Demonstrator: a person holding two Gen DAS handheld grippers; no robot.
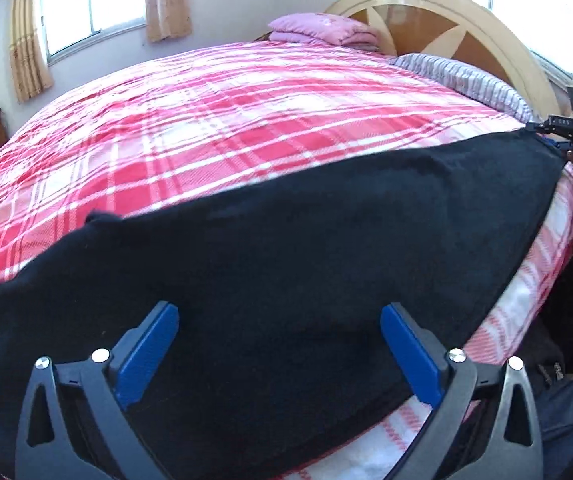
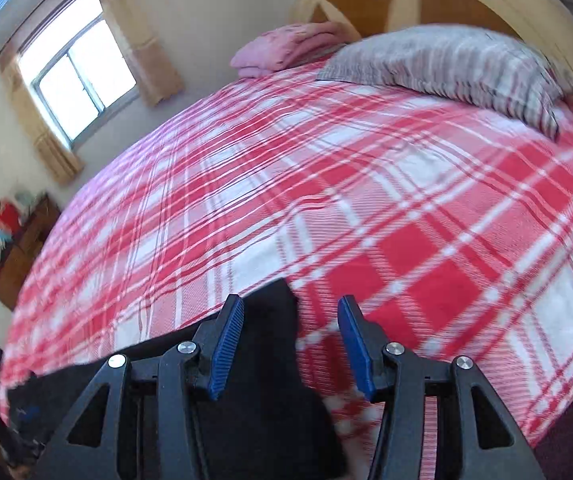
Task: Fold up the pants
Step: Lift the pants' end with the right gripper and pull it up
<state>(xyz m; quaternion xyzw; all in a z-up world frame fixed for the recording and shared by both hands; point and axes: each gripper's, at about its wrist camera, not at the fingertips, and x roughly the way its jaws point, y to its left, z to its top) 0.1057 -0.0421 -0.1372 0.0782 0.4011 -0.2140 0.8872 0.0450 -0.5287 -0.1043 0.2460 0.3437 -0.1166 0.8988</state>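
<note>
Left wrist view: left tongs (image 1: pixel 279 350) spread wide above black pants (image 1: pixel 286 232); right tongs (image 2: pixel 291 344) half-spread, gripping nothing.

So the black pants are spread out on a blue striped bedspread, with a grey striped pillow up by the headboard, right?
Not quite. The bedspread is red and white plaid, not blue striped, as both wrist views show. The rest holds: the black pants lie spread on it, and a grey striped pillow sits by the headboard.
</note>
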